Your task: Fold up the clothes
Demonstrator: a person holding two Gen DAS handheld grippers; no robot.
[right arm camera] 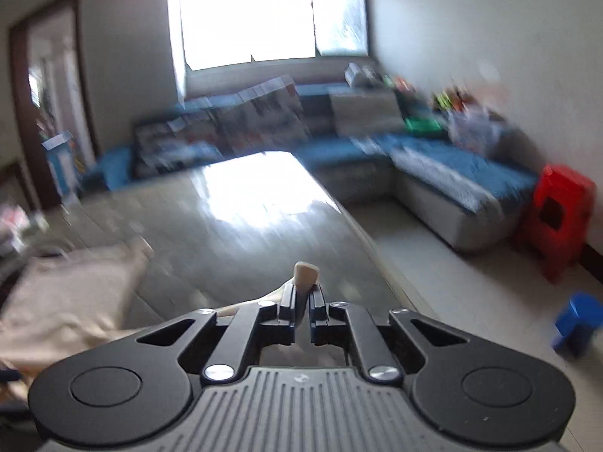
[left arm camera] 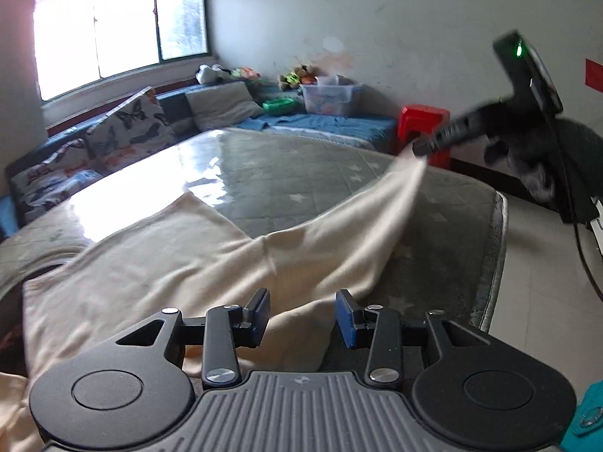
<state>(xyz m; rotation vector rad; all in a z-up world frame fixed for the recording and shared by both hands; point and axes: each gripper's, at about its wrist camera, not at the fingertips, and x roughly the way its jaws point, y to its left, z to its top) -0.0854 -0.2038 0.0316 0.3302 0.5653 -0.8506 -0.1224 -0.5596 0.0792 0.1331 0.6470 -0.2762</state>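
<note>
Here the cream garment [left arm camera: 158, 248] lies spread over the near left part of the grey star-patterned table [left arm camera: 286, 177], whose glossy top catches the window [left arm camera: 113, 26] glare. One corner of it is pulled up off the surface and stretched toward the far right, where the right gripper [left arm camera: 422, 148] pinches its tip in the air; the cloth between sags in a long fold. In the right wrist view the same right gripper [right arm camera: 301, 301] has its fingers drawn narrow on a small tuft of that cream fabric, which pokes up just past the fingertips, and the picture is blurred. The left gripper [left arm camera: 302, 310] sits low at the near edge of the table with its fingers spread wide, the garment's near hem passing through the gap between them; whether the pads touch the cloth cannot be told. Beyond the table a blue sofa [left arm camera: 324, 122] runs along the far wall, with a red stool [left arm camera: 426, 122] at its right end and butterfly-print cushions [left arm camera: 128, 124] on the far left
</note>
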